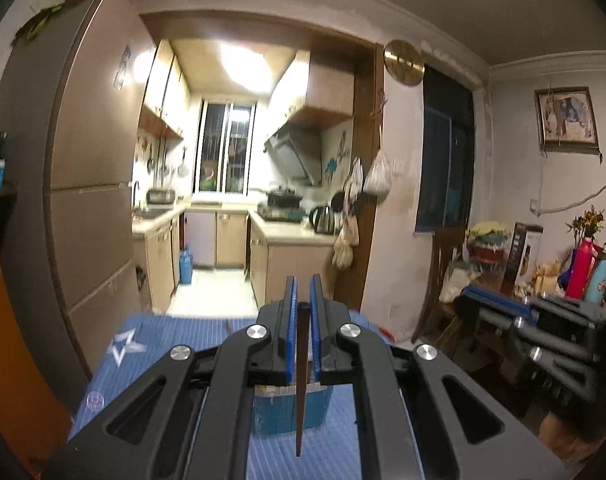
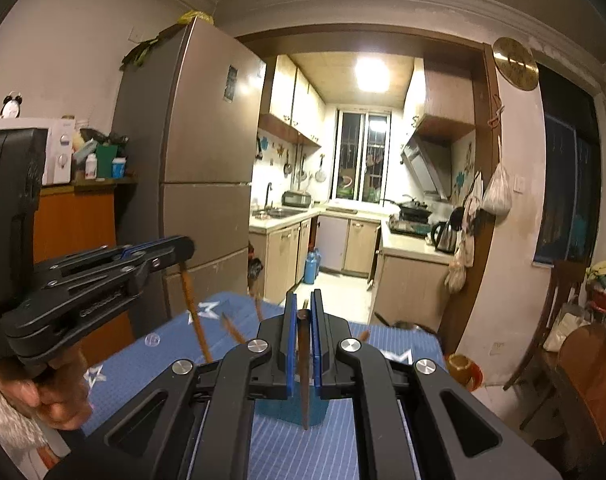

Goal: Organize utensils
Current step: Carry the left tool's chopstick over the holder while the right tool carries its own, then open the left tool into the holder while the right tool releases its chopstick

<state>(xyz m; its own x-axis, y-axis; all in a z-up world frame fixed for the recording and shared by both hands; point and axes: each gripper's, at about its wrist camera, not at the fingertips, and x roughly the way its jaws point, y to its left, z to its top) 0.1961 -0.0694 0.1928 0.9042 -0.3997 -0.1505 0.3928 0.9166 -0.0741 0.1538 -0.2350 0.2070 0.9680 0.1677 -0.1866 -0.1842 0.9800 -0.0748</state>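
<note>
Holding one chopstick (image 1: 301, 380) each, your left tongs (image 1: 303, 292) and right tongs (image 2: 303, 308) are clamped above the blue bin (image 1: 281, 412).

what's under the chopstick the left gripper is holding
Below the dark brown wooden chopstick pinched in the left gripper sits a teal plastic container on the blue striped tablecloth. Its inside is hidden by the jaws.

We see two dark brown chopsticks, one chopstick (image 1: 301, 384) and a second chopstick (image 2: 304, 372), both hanging almost upright, thin tips down, above a teal container (image 1: 287, 410) standing on the blue striped tabletop (image 1: 175, 344).
</note>
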